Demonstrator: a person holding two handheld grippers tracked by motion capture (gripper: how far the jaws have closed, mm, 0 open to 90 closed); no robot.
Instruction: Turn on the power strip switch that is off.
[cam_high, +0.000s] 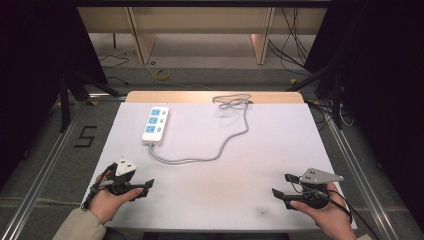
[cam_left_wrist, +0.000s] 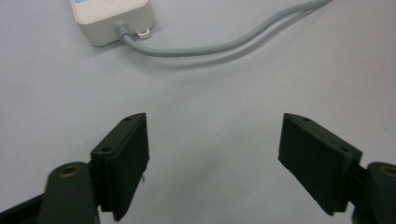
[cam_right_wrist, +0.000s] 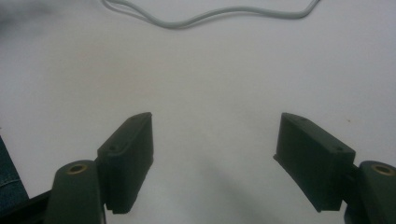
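Two hands enter from the bottom edge of the high view, each holding a tool low over the tabletop (cam_high: 215, 200). The left tool (cam_high: 142, 187) sits at lower left, jaws pointing toward the frame's centre and spread wide with nothing between them. The right tool (cam_high: 282, 186) sits at lower right, jaws likewise apart and empty, pointing left.

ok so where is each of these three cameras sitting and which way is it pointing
High view: above the person's side, looking forward and down on the table; shows both hands, left gripper, right gripper.
Left gripper view: rides the left gripper, looking over its open jaws toward the power strip.
Right gripper view: rides the right gripper, open jaws, facing the grey cable.
Shared: the power strip's grey cable lies in all three.
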